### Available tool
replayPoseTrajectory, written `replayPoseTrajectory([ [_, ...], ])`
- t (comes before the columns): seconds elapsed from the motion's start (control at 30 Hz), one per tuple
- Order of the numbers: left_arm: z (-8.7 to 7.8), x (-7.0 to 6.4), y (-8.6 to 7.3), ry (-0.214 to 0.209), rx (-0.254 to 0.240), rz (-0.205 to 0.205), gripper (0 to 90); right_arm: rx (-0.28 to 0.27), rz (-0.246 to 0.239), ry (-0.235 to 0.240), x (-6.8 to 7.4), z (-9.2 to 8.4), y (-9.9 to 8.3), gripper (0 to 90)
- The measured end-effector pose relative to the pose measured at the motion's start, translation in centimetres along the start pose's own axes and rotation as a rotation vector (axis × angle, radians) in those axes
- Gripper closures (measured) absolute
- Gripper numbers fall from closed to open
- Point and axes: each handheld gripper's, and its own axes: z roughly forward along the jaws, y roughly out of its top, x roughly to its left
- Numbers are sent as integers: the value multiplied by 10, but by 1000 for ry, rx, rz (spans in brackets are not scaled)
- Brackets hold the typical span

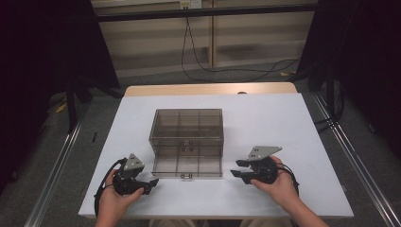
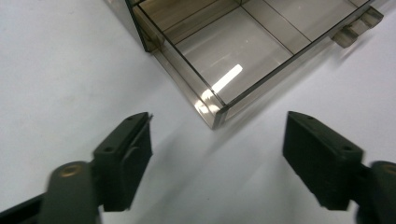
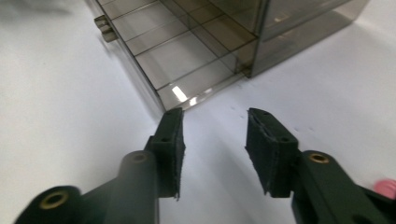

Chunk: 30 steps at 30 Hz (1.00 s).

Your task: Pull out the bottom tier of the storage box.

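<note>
Flanking the pulled-out drawer (image 1: 187, 166), both grippers' jaws gape empty; cabinet (image 1: 187, 130) contents indistinct.

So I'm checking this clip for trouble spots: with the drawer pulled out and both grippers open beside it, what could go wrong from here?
1. The drawer is pulled far out of the box; a pull on its handle might bring it right out.
2. The left gripper and right gripper sit open near the drawer's front corners; a fingertip could knock it askew.
3. The clear box looks light, so a one-sided push may slide it on the table.
</note>
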Motion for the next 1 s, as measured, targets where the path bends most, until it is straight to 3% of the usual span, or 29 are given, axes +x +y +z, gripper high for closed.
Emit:
replayPoseTrajectory([
  [0.13, -1, 2, 0, 4, -10, -31, 178, 10, 14, -23, -6, -7, -4, 463],
  [0.3, -2, 3, 0, -1, -21, -25, 144, 12, 62, -48, -14, -13, -8, 373],
  [0.67, -1, 5, 0, 8, -24, -40, 70, 24, 81, -114, -20, -20, -7, 182],
  [1.0, -2, 5, 1, 3, -34, -24, 40, 15, 106, -145, -28, -29, -12, 177],
])
